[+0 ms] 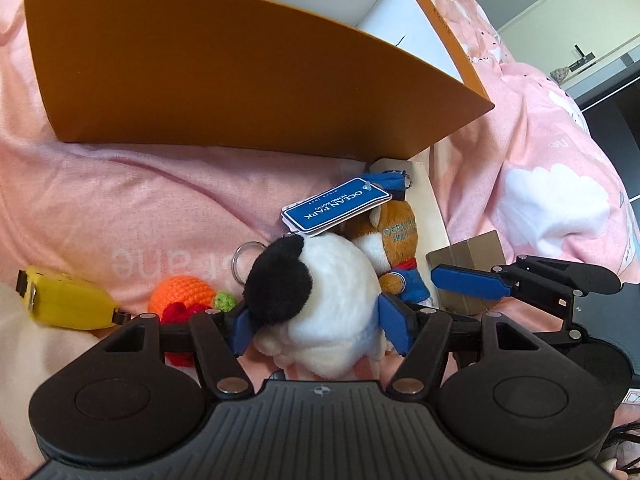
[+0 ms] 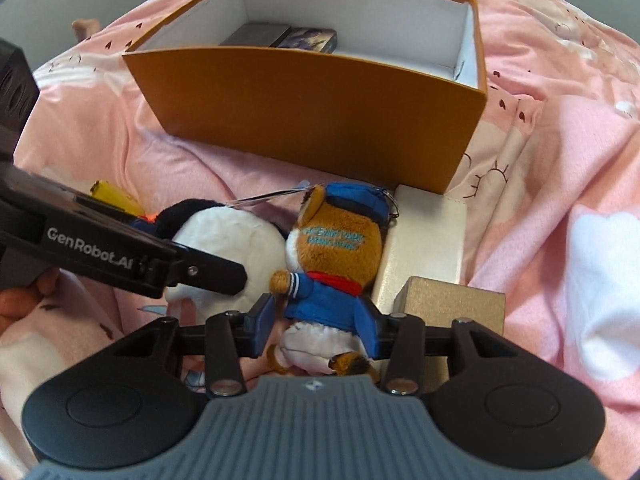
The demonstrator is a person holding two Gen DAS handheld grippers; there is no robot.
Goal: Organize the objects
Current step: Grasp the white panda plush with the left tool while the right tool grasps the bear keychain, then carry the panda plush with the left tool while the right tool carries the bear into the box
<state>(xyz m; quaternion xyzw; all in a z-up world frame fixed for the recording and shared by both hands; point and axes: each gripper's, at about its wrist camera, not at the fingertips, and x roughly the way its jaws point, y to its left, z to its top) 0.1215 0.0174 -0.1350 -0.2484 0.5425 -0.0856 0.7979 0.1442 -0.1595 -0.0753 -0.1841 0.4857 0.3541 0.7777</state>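
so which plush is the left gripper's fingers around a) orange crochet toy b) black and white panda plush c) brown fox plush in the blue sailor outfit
b: the left gripper has its blue fingers on either side of the black and white panda plush.

Pink bedsheet [image 1: 140,200] with white cloud prints spread under everything, rumpled ahead of the claw. Far off to its right, what looks like a white cabinet [image 1: 568,20], kinda blurry.
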